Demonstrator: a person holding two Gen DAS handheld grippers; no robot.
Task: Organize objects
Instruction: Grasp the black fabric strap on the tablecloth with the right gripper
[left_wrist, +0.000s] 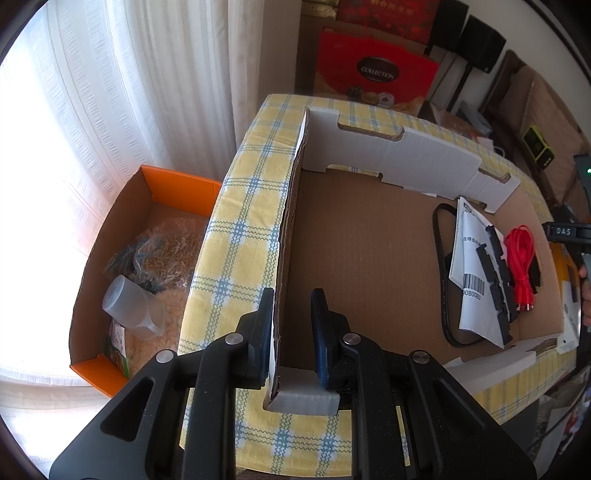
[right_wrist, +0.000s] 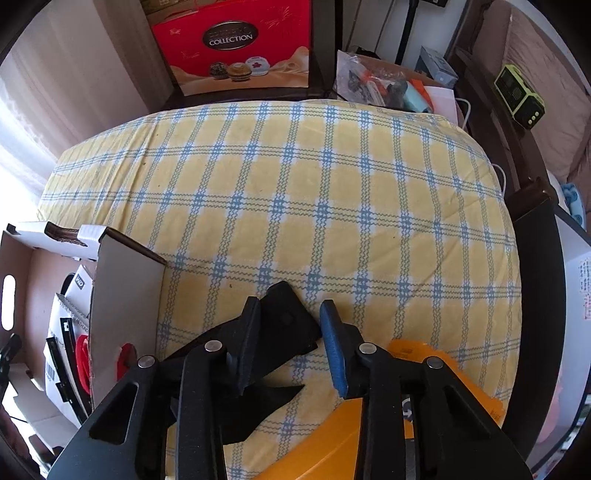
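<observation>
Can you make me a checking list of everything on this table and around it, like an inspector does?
Surface: yellow and blue checked tablecloth.
Job's things: open brown cardboard box holding a white barcode leaflet and black plastic strips; flat black piece on the cloth.
Clutter: orange-yellow flat packet at the near edge.
Grippers: left gripper shut on the box's wall; right gripper straddles the black piece, grip unclear.
Cables: red coiled cable and black cable, both in the box.
Surroundings: white curtain, red gift box, orange box on the floor.
</observation>
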